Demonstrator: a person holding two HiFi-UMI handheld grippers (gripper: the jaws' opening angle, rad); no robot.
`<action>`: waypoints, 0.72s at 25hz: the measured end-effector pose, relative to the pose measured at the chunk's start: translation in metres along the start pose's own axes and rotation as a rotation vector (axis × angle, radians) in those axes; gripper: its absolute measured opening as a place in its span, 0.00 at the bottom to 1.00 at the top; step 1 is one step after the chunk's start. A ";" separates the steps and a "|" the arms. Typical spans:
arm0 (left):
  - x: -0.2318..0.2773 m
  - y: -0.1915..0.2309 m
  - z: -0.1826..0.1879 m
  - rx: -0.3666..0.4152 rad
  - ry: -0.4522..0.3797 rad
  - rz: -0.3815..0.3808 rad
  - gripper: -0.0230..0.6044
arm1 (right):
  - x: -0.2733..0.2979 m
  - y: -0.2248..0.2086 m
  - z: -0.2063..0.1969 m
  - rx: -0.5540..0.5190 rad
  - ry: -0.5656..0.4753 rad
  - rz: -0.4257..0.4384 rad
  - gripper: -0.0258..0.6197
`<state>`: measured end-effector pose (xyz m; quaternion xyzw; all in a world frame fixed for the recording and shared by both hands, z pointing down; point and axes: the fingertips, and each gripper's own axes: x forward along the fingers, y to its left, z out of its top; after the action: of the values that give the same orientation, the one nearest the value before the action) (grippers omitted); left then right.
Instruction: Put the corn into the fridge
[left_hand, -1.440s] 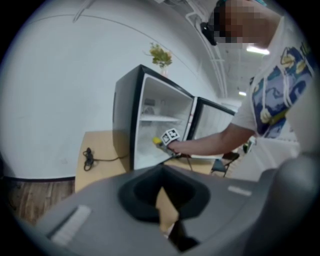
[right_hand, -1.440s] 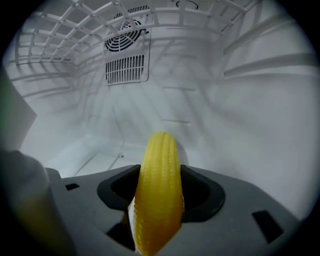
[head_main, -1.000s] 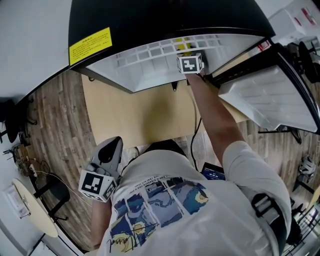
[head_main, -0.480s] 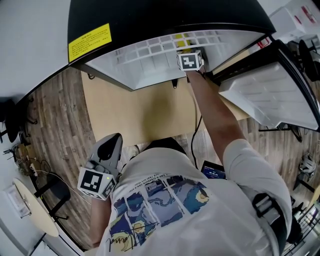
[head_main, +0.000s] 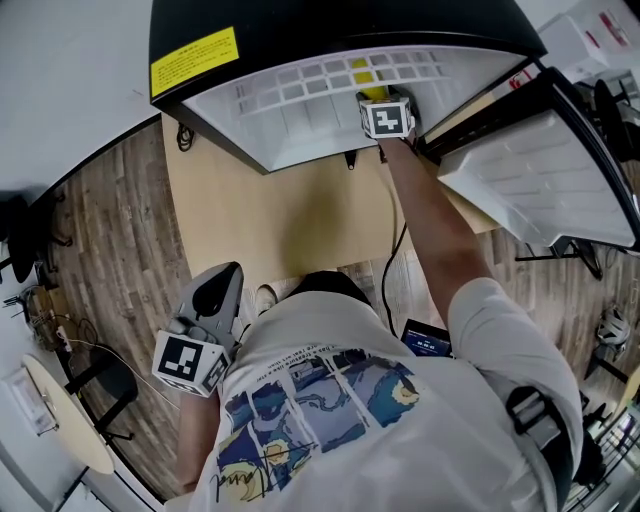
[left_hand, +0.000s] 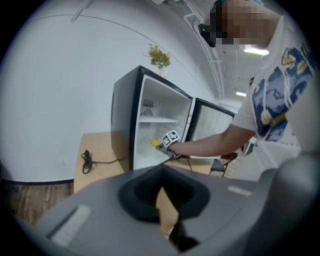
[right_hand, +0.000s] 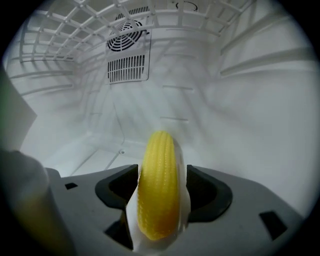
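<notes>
My right gripper (right_hand: 159, 222) pinches the yellow corn cob (right_hand: 157, 170) inside the black, white-lined fridge (head_main: 300, 40), long axis pointing at its back wall (right_hand: 200, 90); my left gripper (left_hand: 167, 225), jaws together, hangs well outside.

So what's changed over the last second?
Very little: the right tongs, shut on the corn, edged slightly deeper into the fridge. The left tongs stayed shut and empty, low at the person's side; the fridge door stayed open.
</notes>
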<state>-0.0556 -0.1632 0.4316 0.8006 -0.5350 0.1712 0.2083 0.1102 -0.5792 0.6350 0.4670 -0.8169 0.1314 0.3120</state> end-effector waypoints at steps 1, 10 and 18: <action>-0.001 -0.001 0.000 0.002 -0.003 -0.004 0.05 | -0.003 0.000 0.000 -0.001 -0.003 -0.001 0.45; -0.018 -0.006 -0.003 0.023 -0.028 -0.051 0.05 | -0.040 0.012 -0.009 0.009 -0.013 0.011 0.45; -0.036 -0.006 -0.003 0.050 -0.054 -0.131 0.05 | -0.089 0.032 -0.022 0.021 -0.018 -0.005 0.45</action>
<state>-0.0629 -0.1315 0.4156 0.8432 -0.4824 0.1488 0.1848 0.1246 -0.4908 0.5980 0.4734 -0.8170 0.1351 0.3002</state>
